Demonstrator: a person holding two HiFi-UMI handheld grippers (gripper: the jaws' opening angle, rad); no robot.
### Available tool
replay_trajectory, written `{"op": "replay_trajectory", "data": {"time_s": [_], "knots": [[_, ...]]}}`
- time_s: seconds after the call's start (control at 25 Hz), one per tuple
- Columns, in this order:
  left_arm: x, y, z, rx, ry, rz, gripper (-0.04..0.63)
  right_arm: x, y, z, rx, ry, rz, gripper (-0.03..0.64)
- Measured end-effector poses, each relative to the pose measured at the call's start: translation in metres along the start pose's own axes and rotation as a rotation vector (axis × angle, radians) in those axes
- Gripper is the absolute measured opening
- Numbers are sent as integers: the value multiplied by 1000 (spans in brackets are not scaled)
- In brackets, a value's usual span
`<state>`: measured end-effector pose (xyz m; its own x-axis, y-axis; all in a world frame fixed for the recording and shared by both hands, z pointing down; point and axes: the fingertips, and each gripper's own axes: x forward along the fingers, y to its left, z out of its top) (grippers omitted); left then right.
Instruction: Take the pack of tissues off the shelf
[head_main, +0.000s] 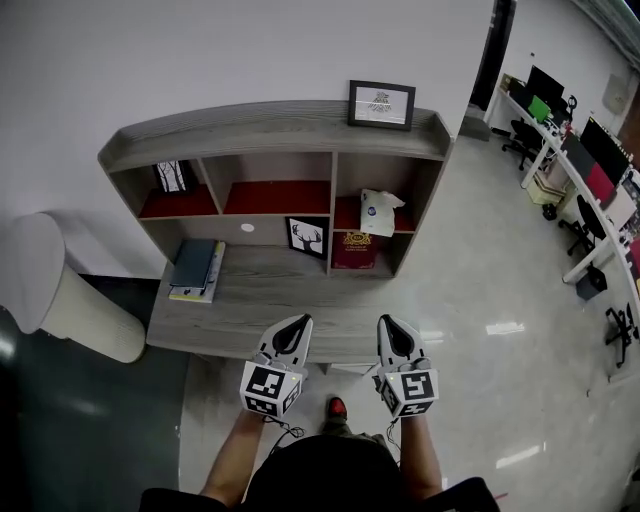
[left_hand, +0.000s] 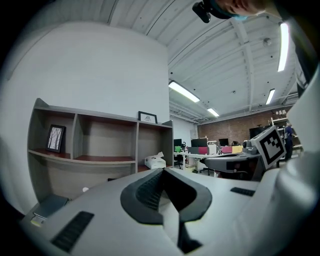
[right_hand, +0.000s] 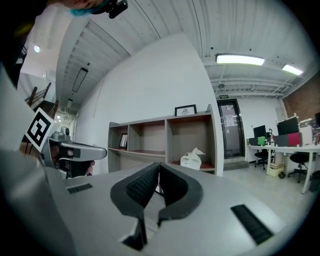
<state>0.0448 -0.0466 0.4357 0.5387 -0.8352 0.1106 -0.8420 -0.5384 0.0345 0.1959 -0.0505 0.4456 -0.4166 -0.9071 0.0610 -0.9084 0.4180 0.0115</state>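
The white pack of tissues (head_main: 378, 212) stands in the right compartment of the grey shelf unit (head_main: 270, 125), on a red-lined board. It also shows small and far off in the left gripper view (left_hand: 155, 161) and the right gripper view (right_hand: 191, 159). My left gripper (head_main: 296, 322) and right gripper (head_main: 392, 322) hover side by side over the front edge of the desk top (head_main: 260, 300), well short of the shelf. Both point towards it, with jaws closed together and nothing between them in either gripper view (left_hand: 163, 172) (right_hand: 159, 166).
A framed picture (head_main: 381, 104) stands on top of the shelf, another (head_main: 172, 176) in the left compartment. On the desk are a deer picture (head_main: 307, 237), a dark red box (head_main: 354, 250) below the tissues and stacked books (head_main: 194, 267). A white cylinder (head_main: 60, 290) lies left; office desks and chairs (head_main: 575, 190) stand right.
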Motion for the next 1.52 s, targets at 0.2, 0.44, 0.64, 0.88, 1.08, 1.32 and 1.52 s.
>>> {"op": "replay_trajectory", "data": {"time_s": [0.2, 0.44, 0.64, 0.88, 1.08, 1.32, 1.52], "knots": [[38, 4, -3, -10, 8, 32, 8, 26, -32, -10, 7, 10, 30, 28], [70, 13, -5, -12, 23, 59, 8, 55, -61, -12, 14, 10, 56, 28], [89, 21, -9, -6, 46, 77, 8, 80, -88, -12, 7, -10, 59, 29], [103, 38, -9, -8, 60, 121, 8, 118, -127, -13, 4, -6, 40, 30], [110, 50, -13, -12, 73, 157, 8, 152, -152, -16, 34, -5, 56, 72], [109, 68, -14, -17, 78, 207, 8, 188, -169, -19, 38, 22, 94, 152], [109, 83, -16, -20, 84, 252, 8, 214, -169, -33, 44, 78, 148, 178]]}}
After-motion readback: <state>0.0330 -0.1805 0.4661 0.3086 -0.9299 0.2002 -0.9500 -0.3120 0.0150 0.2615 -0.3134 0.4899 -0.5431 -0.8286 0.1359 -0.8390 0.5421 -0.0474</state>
